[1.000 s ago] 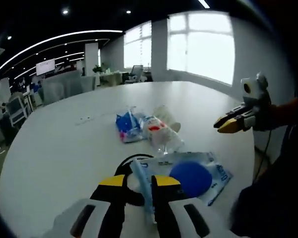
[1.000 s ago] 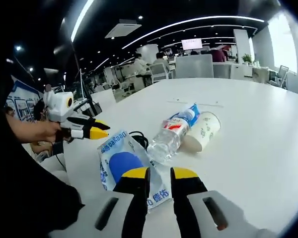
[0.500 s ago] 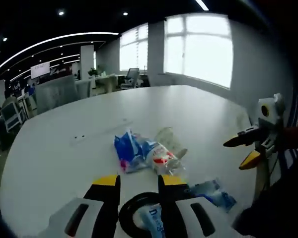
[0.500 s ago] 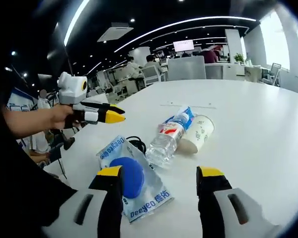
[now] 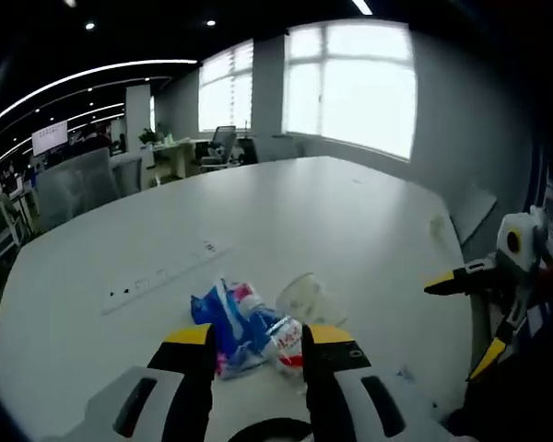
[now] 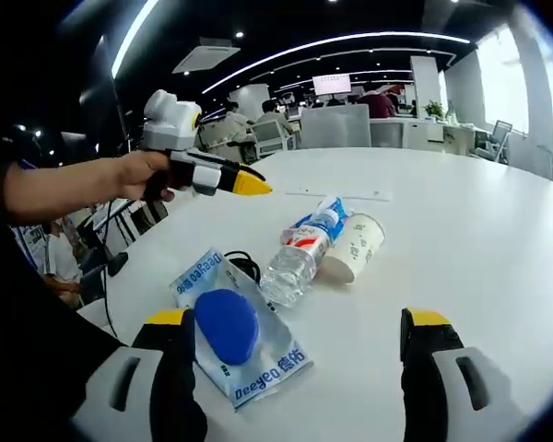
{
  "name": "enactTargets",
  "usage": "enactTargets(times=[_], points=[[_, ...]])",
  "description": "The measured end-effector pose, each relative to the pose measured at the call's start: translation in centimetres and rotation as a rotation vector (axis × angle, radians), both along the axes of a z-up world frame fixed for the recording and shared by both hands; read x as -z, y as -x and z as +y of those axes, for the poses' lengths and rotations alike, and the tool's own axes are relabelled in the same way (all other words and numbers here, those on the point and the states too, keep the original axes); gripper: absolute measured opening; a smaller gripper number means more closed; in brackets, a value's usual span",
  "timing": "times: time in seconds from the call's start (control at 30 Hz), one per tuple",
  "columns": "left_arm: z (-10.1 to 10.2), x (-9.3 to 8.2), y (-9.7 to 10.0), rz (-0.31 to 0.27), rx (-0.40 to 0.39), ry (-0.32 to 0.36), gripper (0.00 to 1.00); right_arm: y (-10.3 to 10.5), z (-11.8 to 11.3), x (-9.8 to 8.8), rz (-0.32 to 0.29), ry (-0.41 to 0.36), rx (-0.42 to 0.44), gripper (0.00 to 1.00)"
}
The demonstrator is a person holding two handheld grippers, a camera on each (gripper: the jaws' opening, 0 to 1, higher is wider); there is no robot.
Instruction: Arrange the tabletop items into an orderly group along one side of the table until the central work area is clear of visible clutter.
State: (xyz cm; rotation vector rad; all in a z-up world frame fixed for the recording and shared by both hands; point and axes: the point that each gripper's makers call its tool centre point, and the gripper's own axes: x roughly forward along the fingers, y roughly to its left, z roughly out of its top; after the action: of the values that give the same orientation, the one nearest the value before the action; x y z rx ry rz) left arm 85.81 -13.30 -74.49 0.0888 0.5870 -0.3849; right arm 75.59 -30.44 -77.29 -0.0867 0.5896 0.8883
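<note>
The clear plastic bottle [image 6: 297,258] lies on its side mid-table, touching a tipped paper cup [image 6: 355,247], with a flat sealed pouch [image 6: 240,336] just beside; all look light, the bottle slick and crushable, best pinched across its labelled waist. The right gripper [image 6: 295,368] stands wide open short of the pouch, while the left gripper [image 5: 256,354], jaws moderately parted and empty, hangs above the bottle.

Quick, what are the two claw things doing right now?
Left gripper: open, holding nothing.
Right gripper: wide open, empty, above the packet.
</note>
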Motion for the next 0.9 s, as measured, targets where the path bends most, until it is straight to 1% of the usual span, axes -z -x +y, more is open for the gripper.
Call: enactTargets(times=[0.07, 0.13, 0.2, 0.27, 0.3, 0.37, 0.43, 0.5, 0.57, 0.6, 0.73, 0.83, 0.9], points=[[-0.6, 0.2, -1.1, 0.007, 0.016, -0.005, 0.37, -0.1, -0.2, 0.0, -0.003, 0.017, 0.017, 0.98], [-1.2, 0.4, -1.6, 0.028, 0.030, 0.000, 0.38, -0.2, -0.3, -0.2, -0.024, 0.024, 0.021, 0.99], [-1.7, 0.8, -2.2, 0.053, 0.038, 0.016, 0.41, -0.1, -0.3, -0.2, -0.033, 0.039, 0.017, 1.00], [-2.1, 1.4, -3.3, 0.069, 0.045, 0.007, 0.42, 0.2, -0.1, -0.1, -0.020, 0.038, 0.008, 1.00], [-2.2, 1.9, -3.7, 0.088, 0.047, 0.004, 0.42, 0.3, -0.1, -0.2, -0.023, 0.038, 0.008, 0.99], [-2.4, 2.6, -4.2, 0.126, 0.044, 0.015, 0.42, 0.5, 0.0, -0.1, -0.025, 0.042, 0.005, 0.99], [-2.6, 3.1, -4.6, 0.148, 0.039, 0.034, 0.42, 0.6, 0.1, 0.0, -0.020, 0.040, 0.004, 0.98], [-2.6, 3.8, -5.0, 0.176, 0.040, 0.018, 0.42, 0.8, 0.2, 0.1, -0.017, 0.046, 0.000, 0.97], [-2.9, 4.1, -5.3, 0.186, 0.044, 0.018, 0.42, 0.9, 0.3, 0.1, -0.019, 0.046, -0.003, 0.96], [-3.0, 4.7, -5.3, 0.223, 0.041, 0.022, 0.42, 1.0, 0.4, 0.2, -0.018, 0.047, -0.005, 0.96], [-2.7, 6.2, -6.1, 0.269, 0.018, 0.010, 0.41, 0.8, 0.5, 0.3, -0.014, 0.052, -0.005, 0.94], [-2.4, 7.1, -6.4, 0.304, -0.007, 0.014, 0.35, 0.8, 0.4, 0.5, -0.011, 0.054, -0.004, 0.94], [-2.4, 7.7, -6.8, 0.319, -0.015, 0.034, 0.26, 0.5, 0.3, 0.5, -0.005, 0.046, 0.005, 0.94]])
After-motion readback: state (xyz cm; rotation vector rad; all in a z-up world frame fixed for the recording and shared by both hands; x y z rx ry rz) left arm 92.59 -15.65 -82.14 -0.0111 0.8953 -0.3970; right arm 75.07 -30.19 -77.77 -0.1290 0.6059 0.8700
